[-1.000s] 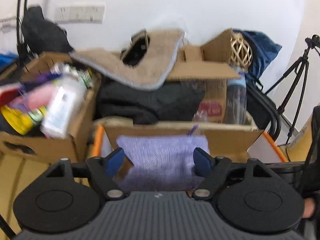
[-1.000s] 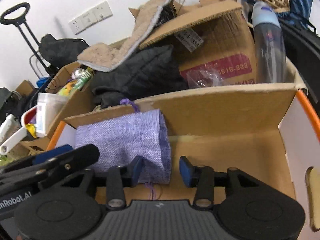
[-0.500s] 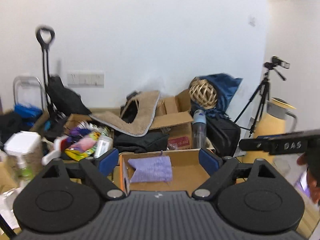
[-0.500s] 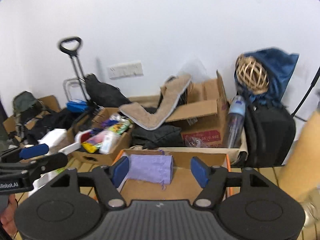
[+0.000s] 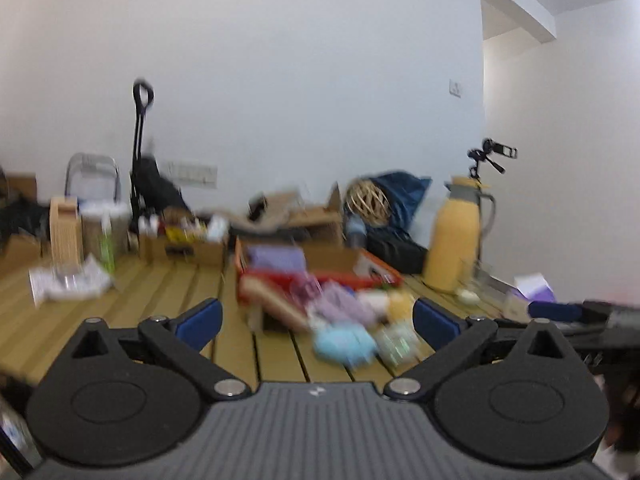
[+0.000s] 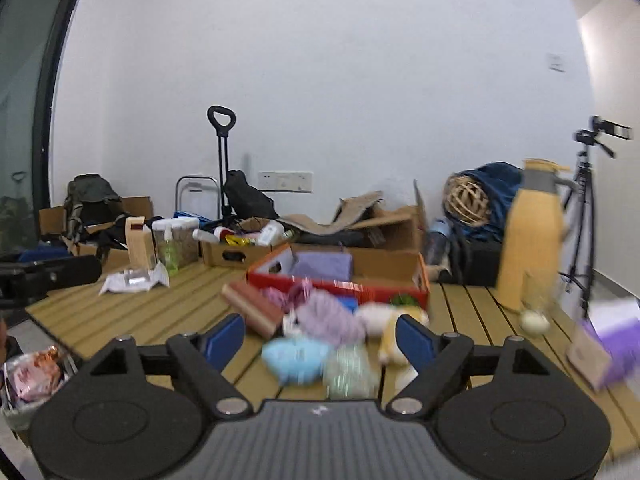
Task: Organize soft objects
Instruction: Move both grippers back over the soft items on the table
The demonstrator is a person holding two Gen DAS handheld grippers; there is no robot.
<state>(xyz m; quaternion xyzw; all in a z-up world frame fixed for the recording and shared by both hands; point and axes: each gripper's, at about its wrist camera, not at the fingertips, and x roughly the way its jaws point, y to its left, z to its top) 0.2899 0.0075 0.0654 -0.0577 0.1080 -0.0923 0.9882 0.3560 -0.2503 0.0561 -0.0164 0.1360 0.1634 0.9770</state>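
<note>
White wall behind; slatted wooden table (image 6: 120,312) in front of floor clutter. Landmark: red-edged cardboard box (image 6: 340,286) at mid-table. Inside it, toward its left end, the purple pouch (image 6: 322,266) lies flat, long axis running left-right along the box. Just before the box, a blurred heap of soft toys (image 6: 328,320), perhaps purple, blue, cream. Left gripper (image 5: 316,316) and right gripper (image 6: 320,334): jaws apart, still opening, nothing between them.
</note>
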